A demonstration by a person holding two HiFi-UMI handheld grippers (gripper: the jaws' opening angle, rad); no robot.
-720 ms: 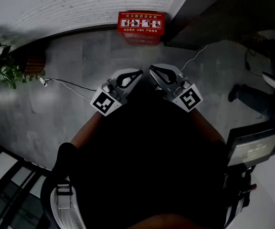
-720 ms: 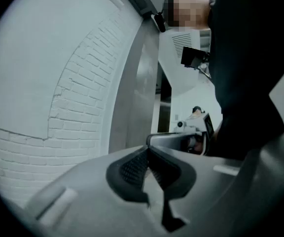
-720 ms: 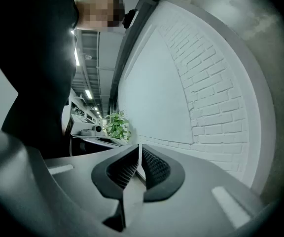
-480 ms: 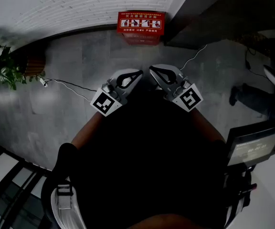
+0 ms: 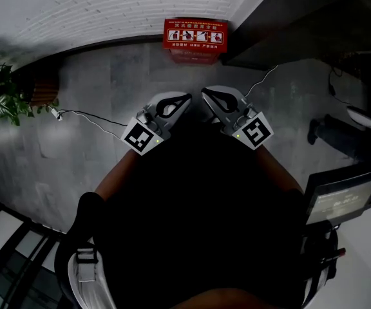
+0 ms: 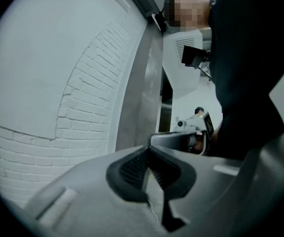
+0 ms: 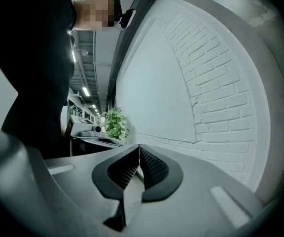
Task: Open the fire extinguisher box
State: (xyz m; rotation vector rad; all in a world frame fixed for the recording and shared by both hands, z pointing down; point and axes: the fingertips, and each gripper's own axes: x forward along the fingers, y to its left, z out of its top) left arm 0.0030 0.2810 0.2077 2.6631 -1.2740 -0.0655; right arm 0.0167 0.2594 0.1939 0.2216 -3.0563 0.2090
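Left tongs (image 5: 181,100) and right tongs (image 5: 209,96): both closed, empty, level at my front. Risk: if they arrive closed, they would likely nudge the lid (image 5: 196,32) instead of catching it. Box (image 5: 196,49) sits well ahead on the floor (image 5: 108,82) against the wall (image 5: 108,5): red, looks shut, white pictogram strip.

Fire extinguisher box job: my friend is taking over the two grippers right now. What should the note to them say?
Left gripper: shut, nothing in it, held out in front of the person.
Right gripper: shut, nothing in it, close beside the left one.
Red fire extinguisher box: on the floor against the white brick wall, ahead of both grippers and well apart from them. It looks closed.
Done: nothing on the box yet.
Left: get closer, open a gripper, probably take hold of the box's front or lid, and open it.
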